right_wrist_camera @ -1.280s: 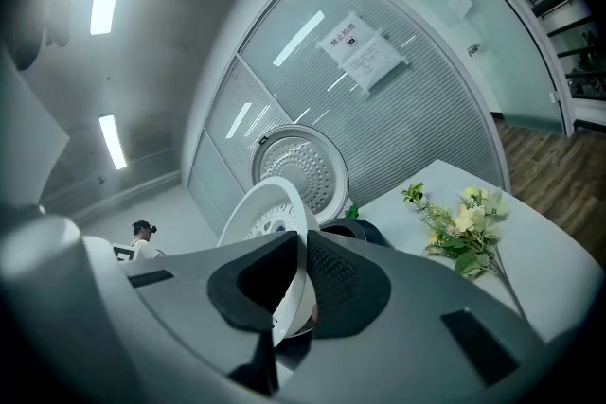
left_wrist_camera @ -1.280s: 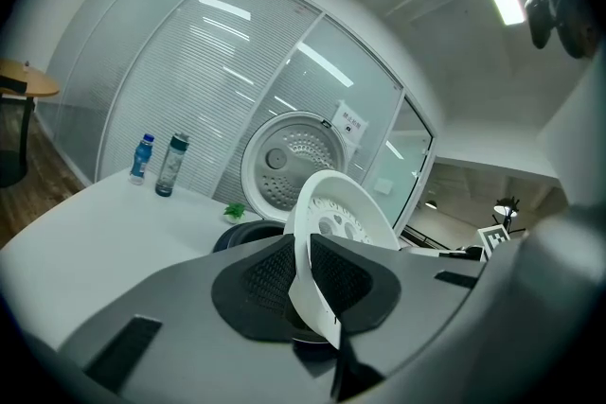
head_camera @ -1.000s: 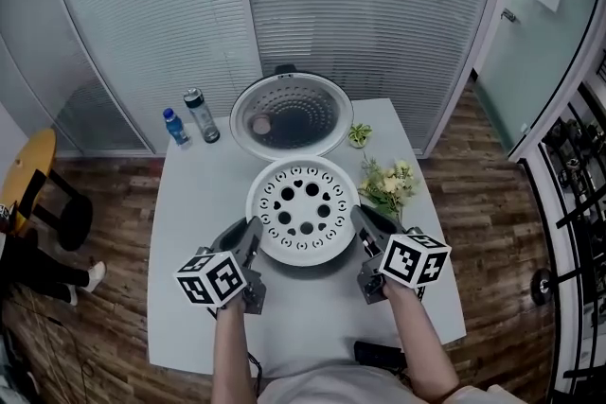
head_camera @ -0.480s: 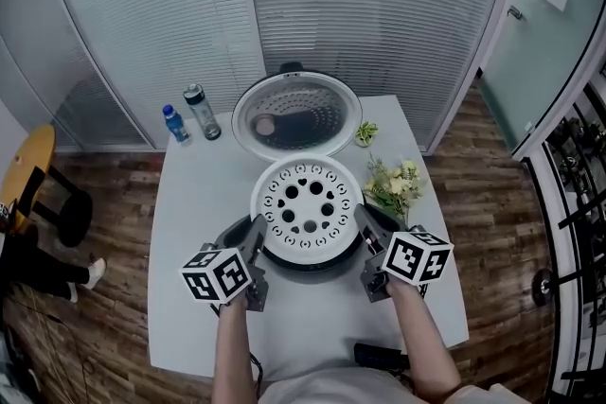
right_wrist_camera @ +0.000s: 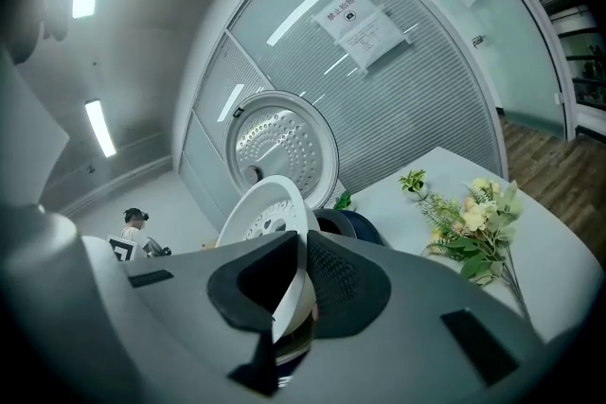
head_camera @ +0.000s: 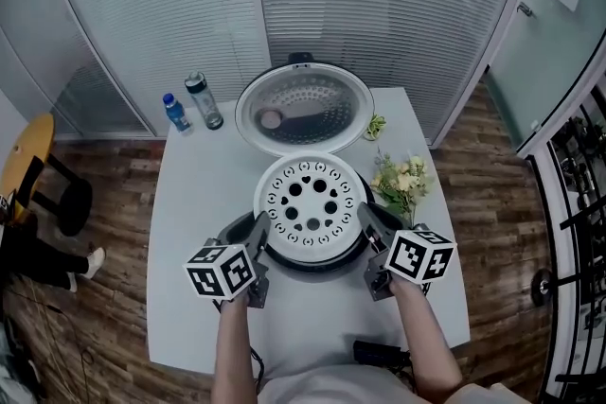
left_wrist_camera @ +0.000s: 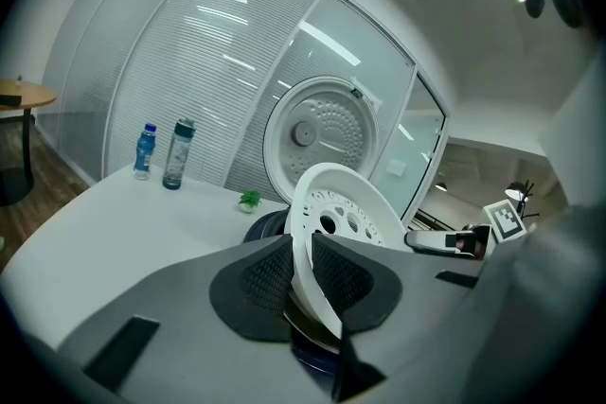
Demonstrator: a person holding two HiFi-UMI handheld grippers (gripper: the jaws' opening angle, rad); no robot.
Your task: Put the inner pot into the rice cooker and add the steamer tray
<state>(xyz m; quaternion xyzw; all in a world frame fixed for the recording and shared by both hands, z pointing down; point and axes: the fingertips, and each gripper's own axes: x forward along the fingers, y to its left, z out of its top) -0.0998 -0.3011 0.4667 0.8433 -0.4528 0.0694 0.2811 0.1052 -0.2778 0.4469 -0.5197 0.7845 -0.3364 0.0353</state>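
The white, round, perforated plastic steamer tray [head_camera: 311, 208] lies level at mid-frame in the head view. It is over the mouth of the dark round rice cooker [head_camera: 314, 264] on the pale grey bench [head_camera: 189, 203]. The left tongs [head_camera: 258, 228] pinch the tray's lower-left rim; their jaws have just eased open a touch, with the rim between the pads. The right tongs [head_camera: 365, 222] clamp its lower-right rim, jaws nearly together. The cooker's silver-lined lid [head_camera: 303, 107] stands open above the tray.

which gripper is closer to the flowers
Right. The right gripper grips the steamer tray rim beside the flowers; the left gripper grips the opposite rim, across the tray.
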